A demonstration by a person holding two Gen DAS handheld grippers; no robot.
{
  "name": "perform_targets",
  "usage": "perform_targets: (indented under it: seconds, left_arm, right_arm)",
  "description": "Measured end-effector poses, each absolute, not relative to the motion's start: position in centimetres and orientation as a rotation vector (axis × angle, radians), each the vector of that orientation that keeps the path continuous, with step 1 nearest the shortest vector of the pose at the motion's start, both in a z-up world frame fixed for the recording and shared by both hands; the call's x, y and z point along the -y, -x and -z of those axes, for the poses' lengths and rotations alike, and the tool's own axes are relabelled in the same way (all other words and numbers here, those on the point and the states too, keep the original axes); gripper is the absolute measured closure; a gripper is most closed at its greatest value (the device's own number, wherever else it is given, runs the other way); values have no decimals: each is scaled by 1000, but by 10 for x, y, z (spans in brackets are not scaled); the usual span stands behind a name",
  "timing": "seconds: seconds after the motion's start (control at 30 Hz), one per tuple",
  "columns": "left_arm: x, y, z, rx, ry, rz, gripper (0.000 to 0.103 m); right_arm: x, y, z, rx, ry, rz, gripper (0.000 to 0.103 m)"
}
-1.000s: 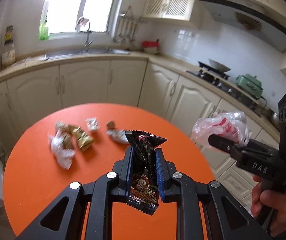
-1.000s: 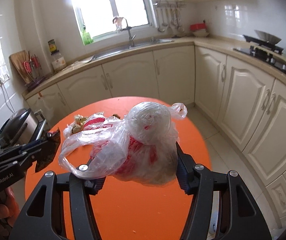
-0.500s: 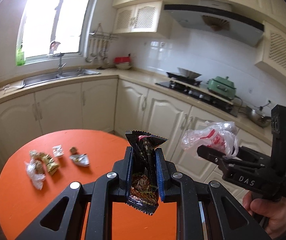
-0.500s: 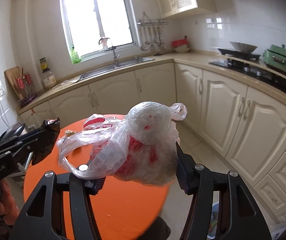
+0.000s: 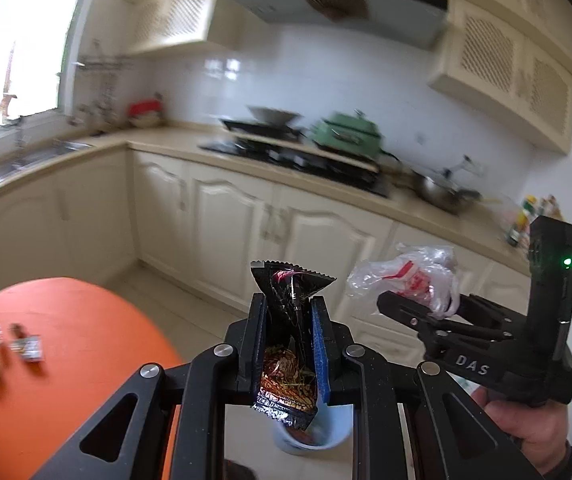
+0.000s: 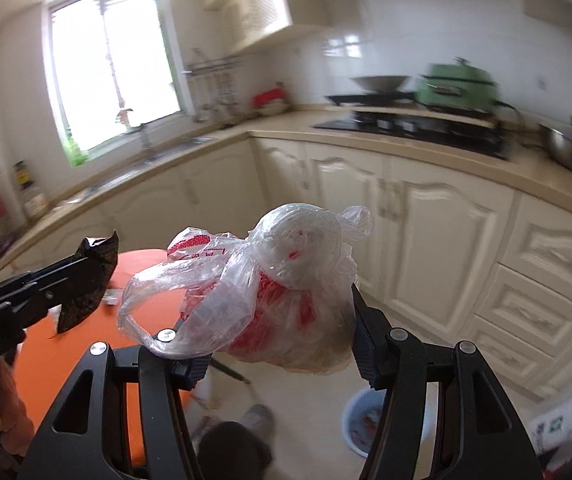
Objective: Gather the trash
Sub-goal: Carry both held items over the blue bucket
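My left gripper [image 5: 287,312] is shut on a dark snack wrapper [image 5: 287,344] and holds it in the air past the table's edge, above a light blue bin [image 5: 317,436] on the floor. My right gripper [image 6: 274,320] is shut on a crumpled clear plastic bag with red print [image 6: 270,276], also in the air. The bag and right gripper show at the right of the left wrist view [image 5: 409,284]. The bin shows low in the right wrist view [image 6: 369,420] with some trash inside.
The round orange table [image 5: 74,360] lies at the left with several small wrappers [image 5: 26,346] on it. Cream kitchen cabinets [image 6: 445,240] and a counter with a stove [image 5: 297,152] run behind. A person's foot [image 6: 254,420] is on the tiled floor.
Both grippers have swung right and away from the table with their loads. The table has slid to the left edge of view and the blue bin on the floor has come into sight.
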State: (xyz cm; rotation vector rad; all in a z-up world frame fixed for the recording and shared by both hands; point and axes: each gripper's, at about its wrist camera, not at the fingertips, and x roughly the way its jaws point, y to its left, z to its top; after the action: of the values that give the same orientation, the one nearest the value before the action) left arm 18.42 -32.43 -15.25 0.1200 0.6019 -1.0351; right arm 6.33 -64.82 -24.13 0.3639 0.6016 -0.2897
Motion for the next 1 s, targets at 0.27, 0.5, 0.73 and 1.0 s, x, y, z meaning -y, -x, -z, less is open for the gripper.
perform_targets:
  seconds: [0.27, 0.5, 0.73, 1.0]
  left_arm:
    - [439, -189, 236, -822, -238, 1109, 86]
    - [510, -214, 313, -1009, -253, 1121, 86]
    - [586, -258, 378, -1237, -247, 1072, 86]
    - [638, -314, 428, -1326, -190, 1009, 40]
  right_arm:
    - [740, -27, 333, -737, -539, 438, 44]
    - [788, -17, 426, -881, -677, 492, 44]
    - [808, -27, 500, -984, -768, 493, 44]
    - [818, -45, 544, -1036, -813, 497, 39]
